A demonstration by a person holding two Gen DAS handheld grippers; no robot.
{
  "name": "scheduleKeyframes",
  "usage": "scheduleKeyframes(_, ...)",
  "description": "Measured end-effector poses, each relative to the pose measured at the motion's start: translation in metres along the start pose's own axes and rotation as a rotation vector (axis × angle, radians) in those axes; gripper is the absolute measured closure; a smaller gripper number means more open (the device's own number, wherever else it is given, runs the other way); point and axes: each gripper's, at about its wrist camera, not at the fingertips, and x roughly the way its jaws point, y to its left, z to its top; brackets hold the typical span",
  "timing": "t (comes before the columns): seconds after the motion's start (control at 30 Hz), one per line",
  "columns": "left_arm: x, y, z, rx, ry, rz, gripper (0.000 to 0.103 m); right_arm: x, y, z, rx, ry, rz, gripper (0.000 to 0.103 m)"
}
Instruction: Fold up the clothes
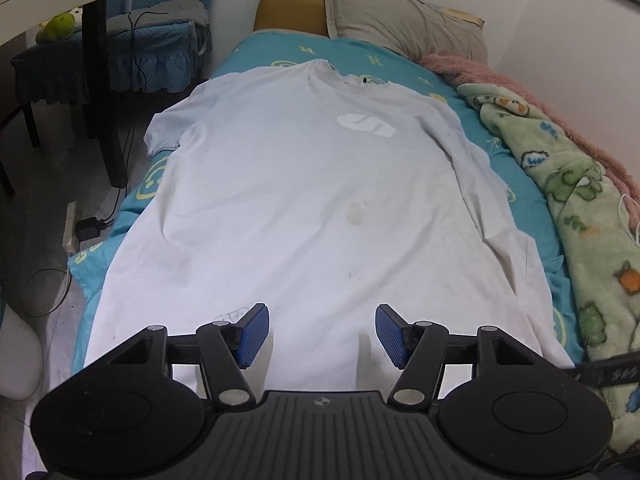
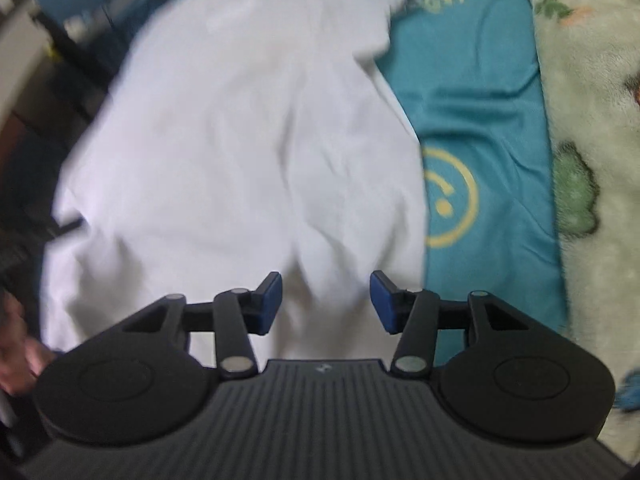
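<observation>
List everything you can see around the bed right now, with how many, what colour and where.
T-shirt: one, white, spread flat on the bed, collar at the far end.
Bedsheet: one, teal with yellow prints, under the shirt.
Pillow: one, beige, at the head of the bed.
Blanket: one, green with cartoon prints, along the bed's right edge.
Chair: one, blue cover, left of the bed.
Power strip: one, pale, on the floor.
Left gripper: black with blue fingers, open above the hem.
Right gripper: same colours, open above the shirt.
</observation>
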Motion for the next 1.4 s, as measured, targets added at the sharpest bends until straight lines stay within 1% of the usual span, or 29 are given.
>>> scheduleKeyframes(0.03, -0.002, 0.000, 0.000, 0.007, -0.005, -0.002, 0.041, 0.004, 0.003, -0.001, -0.035, 0.033, -0.033, 0.092)
scheduleKeyframes(0.07, -0.003, 0.001, 0.001, 0.014, -0.009, -0.004, 0.041, 0.008, 0.005, -0.002, -0.070, 0.066, -0.065, 0.099)
scheduleKeyframes(0.1, -0.004, 0.002, -0.001, 0.020, -0.010, -0.003, 0.041, 0.011, 0.008, -0.002, -0.107, 0.097, -0.097, 0.098)
scheduleKeyframes(0.17, -0.006, 0.003, -0.004, 0.032, -0.010, -0.001, 0.041, 0.005, 0.019, -0.003, -0.219, 0.122, -0.145, 0.099)
scheduleKeyframes(0.3, -0.011, 0.004, -0.006, 0.032, -0.010, -0.003, 0.041, -0.026, 0.024, -0.008, -0.324, 0.146, -0.183, 0.099)
scheduleKeyframes(0.37, -0.013, 0.003, -0.006, 0.034, -0.015, -0.003, 0.041, -0.033, 0.022, -0.012, -0.359, 0.168, -0.215, 0.099)
scheduleKeyframes(0.47, -0.016, 0.000, -0.008, 0.044, -0.027, -0.009, 0.041, -0.035, 0.007, -0.017, -0.346, 0.169, -0.220, 0.098)
scheduleKeyframes(0.5, -0.018, -0.001, -0.009, 0.046, -0.031, -0.011, 0.041, -0.036, 0.005, -0.017, -0.312, 0.162, -0.201, 0.096)
scheduleKeyframes(0.57, -0.023, -0.003, -0.011, 0.045, -0.045, -0.015, 0.041, -0.048, -0.003, -0.013, -0.240, 0.116, -0.136, 0.094)
scheduleKeyframes(0.6, -0.026, -0.003, -0.012, 0.042, -0.055, -0.015, 0.041, -0.054, -0.006, -0.011, -0.204, 0.092, -0.100, 0.090)
scheduleKeyframes(0.63, -0.030, -0.005, -0.013, 0.038, -0.066, -0.021, 0.041, -0.060, -0.010, -0.009, -0.163, 0.068, -0.062, 0.069)
scheduleKeyframes(0.67, -0.033, -0.006, -0.013, 0.035, -0.078, -0.026, 0.041, -0.067, -0.015, -0.007, -0.120, 0.041, -0.014, 0.052)
scheduleKeyframes(0.7, -0.036, -0.008, -0.014, 0.031, -0.089, -0.031, 0.041, -0.071, -0.019, -0.004, -0.079, 0.010, 0.033, 0.021)
scheduleKeyframes(0.73, -0.038, -0.010, -0.013, 0.030, -0.101, -0.034, 0.040, -0.076, -0.023, -0.001, -0.044, -0.030, 0.075, 0.017)
scheduleKeyframes(0.83, -0.039, -0.019, -0.013, 0.033, -0.130, -0.033, 0.037, -0.075, -0.038, 0.020, 0.035, -0.144, 0.145, 0.017)
scheduleKeyframes(0.9, -0.036, -0.025, -0.013, 0.036, -0.140, -0.027, 0.035, -0.062, -0.048, 0.044, 0.100, -0.221, 0.179, 0.017)
scheduleKeyframes(0.97, -0.031, -0.026, -0.015, 0.032, -0.133, -0.030, 0.034, -0.043, -0.059, 0.074, 0.176, -0.297, 0.206, 0.017)
scheduleKeyframes(1.07, -0.018, -0.025, -0.014, 0.015, -0.111, -0.034, 0.034, -0.002, -0.076, 0.124, 0.304, -0.391, 0.207, 0.018)
scheduleKeyframes(1.17, -0.004, -0.021, -0.010, -0.011, -0.093, -0.039, 0.034, 0.048, -0.090, 0.166, 0.424, -0.444, 0.195, 0.019)
scheduleKeyframes(1.23, 0.006, -0.017, -0.006, -0.033, -0.085, -0.046, 0.034, 0.077, -0.094, 0.187, 0.472, -0.483, 0.176, 0.022)
scheduleKeyframes(1.3, 0.015, -0.013, -0.001, -0.060, -0.080, -0.063, 0.034, 0.104, -0.097, 0.205, 0.506, -0.511, 0.157, 0.022)
scheduleKeyframes(1.37, 0.024, -0.010, 0.003, -0.089, -0.072, -0.076, 0.034, 0.124, -0.094, 0.217, 0.512, -0.532, 0.134, 0.043)
scheduleKeyframes(1.4, 0.027, -0.007, 0.004, -0.107, -0.065, -0.088, 0.034, 0.128, -0.088, 0.221, 0.487, -0.554, 0.111, 0.062)
